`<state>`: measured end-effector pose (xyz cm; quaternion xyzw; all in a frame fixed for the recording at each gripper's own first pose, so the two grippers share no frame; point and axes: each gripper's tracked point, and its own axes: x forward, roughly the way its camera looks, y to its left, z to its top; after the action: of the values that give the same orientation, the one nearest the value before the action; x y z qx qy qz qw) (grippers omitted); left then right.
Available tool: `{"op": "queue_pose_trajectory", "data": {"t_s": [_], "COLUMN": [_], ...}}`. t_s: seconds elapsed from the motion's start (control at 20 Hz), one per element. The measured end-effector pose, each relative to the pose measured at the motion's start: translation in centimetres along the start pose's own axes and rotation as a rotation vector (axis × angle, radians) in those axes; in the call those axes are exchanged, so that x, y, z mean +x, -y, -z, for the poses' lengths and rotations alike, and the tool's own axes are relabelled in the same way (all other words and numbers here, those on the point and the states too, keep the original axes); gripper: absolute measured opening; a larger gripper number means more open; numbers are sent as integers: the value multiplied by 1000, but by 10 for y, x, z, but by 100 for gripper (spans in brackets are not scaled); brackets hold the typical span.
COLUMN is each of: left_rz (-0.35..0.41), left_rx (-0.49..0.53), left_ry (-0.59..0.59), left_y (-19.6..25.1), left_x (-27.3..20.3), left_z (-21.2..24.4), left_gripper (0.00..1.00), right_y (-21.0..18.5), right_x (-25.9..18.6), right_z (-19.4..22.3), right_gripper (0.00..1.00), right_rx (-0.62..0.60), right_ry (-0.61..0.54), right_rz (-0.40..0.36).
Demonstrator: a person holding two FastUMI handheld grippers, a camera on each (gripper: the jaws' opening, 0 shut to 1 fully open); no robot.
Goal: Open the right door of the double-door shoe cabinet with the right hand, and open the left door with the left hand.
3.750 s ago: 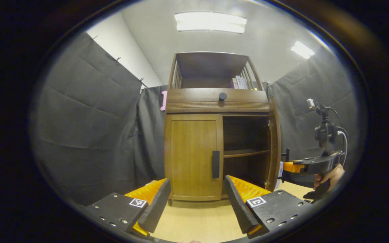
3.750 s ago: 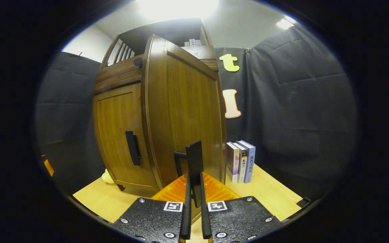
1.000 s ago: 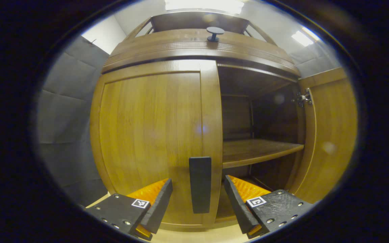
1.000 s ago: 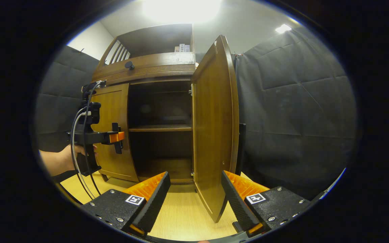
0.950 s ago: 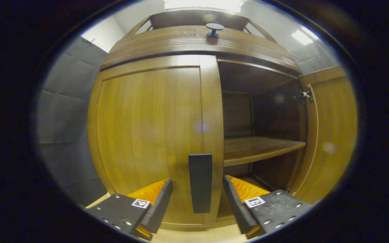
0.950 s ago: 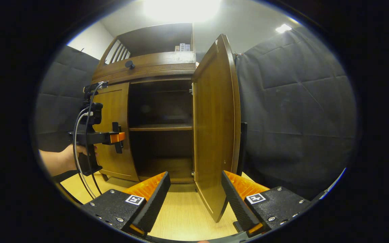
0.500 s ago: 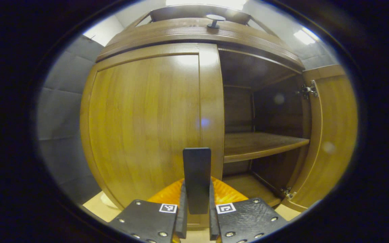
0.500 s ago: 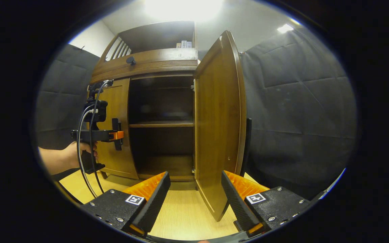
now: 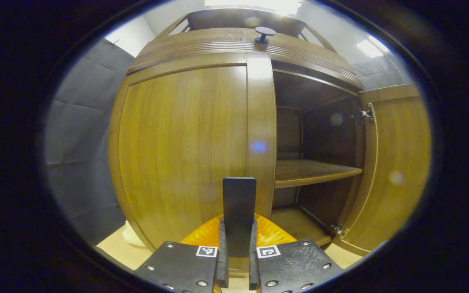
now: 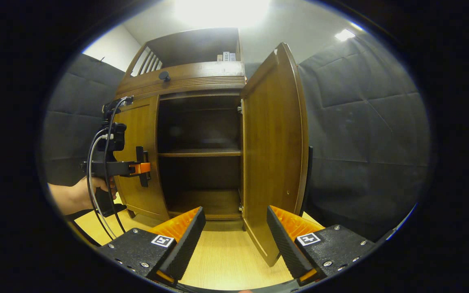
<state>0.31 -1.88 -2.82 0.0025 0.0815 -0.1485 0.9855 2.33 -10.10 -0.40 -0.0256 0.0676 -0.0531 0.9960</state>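
Standing on the pale wooden table (image 10: pixel 222 264) against the black cloth wall (image 10: pixel 364 134): the double-door shoe cabinet (image 10: pixel 185 81). Hanging wide open on the right side, the right door (image 10: pixel 273 154), edge turned toward the right gripper view, showing the dark inside with one shelf (image 10: pixel 200 153) across the middle and a metal hinge (image 9: pixel 362 114) near the top in the left gripper view. Sitting almost flush with the frame, the left door (image 9: pixel 185 146), its free edge perhaps standing slightly off the frame, though hard telling for sure. Pinching the black vertical handle (image 9: pixel 239 207) of that left door: the left gripper (image 9: pixel 237 260), both fingers pressing on the lower part of the handle from either side. Appearing farther off in the right gripper view, the same left gripper (image 10: pixel 140 167), held by a hand (image 10: pixel 90 191) at the left door's inner edge, cables trailing down from its top. Hovering low in front of the opened right door, the right gripper (image 10: pixel 234 240), fingers spread wide apart, holding nothing, the door's bottom corner lying between them and beyond them. Sticking out from the drawer front above both doors, a round black knob (image 9: pixel 264 32). Standing in the open top shelf, a few books (image 10: pixel 226 57), small and hard making out. Glowing overhead, a ceiling light (image 10: pixel 222 10).
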Motion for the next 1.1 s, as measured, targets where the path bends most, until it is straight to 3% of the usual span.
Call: {"op": "queue_pose_trajectory", "data": {"t_s": [0.4, 0.85, 1.1], "left_rz": [-4, -38, -73], "left_rx": [-24, -43, -52], "left_ry": [-1, 9, 22], "left_y": [-15, -45, -72], "left_x": [-48, -108, -138], "left_z": [3, 4, 3], "left_gripper": [24, 24, 14], "right_y": [-18, -39, -55], "right_x": [-12, -31, -41], "right_z": [-3, -7, -7], "right_gripper": [94, 94, 94], "right_rx": [10, -4, -4], "right_ry": [10, 19, 18], "right_rz": [-34, -74, -106]}}
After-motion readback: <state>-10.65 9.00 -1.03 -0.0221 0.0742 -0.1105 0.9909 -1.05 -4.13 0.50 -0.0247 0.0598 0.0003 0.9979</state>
